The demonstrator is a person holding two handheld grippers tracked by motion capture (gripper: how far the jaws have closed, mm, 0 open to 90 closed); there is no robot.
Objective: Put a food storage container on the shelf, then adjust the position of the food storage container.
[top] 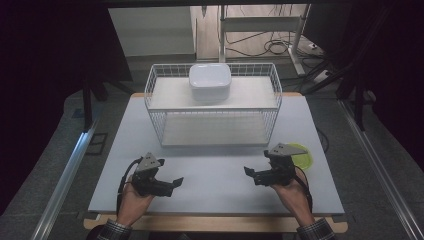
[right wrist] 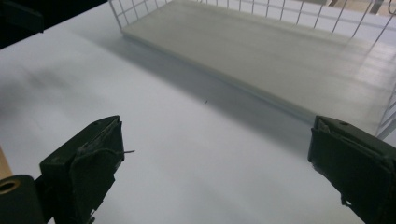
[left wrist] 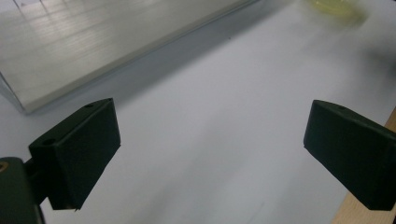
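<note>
Yellow-green disc (top: 303, 156) lies flat near the right edge of the table (top: 210, 165), just behind the right gripper (top: 254, 174) and partly hidden by that gripper's grey plate; in the left gripper view it shows as a blurred yellow patch (left wrist: 335, 9) at the far top. Nothing touches it that I can tell.

Right gripper: held in the person's right hand (top: 292, 189) over the front right part of the table, jaws pointing toward the table's middle. Jaws stand wide apart, nothing between them (right wrist: 212, 172), bare tabletop beneath.

Left gripper (top: 176, 182): held in the left hand (top: 134, 196) over the front left part, jaws pointing right toward the other gripper, well apart from it. Jaws likewise spread wide and empty (left wrist: 210, 158); the table's wooden front edge shows by one jaw.

White wire shelf rack (top: 214, 102) stands at the back middle of the table, two tiers. Its lower board (right wrist: 261, 56) faces both grippers, near but not touched. White lidded container (top: 210, 81) sits on the upper tier, toward its back edge, about centred.
</note>
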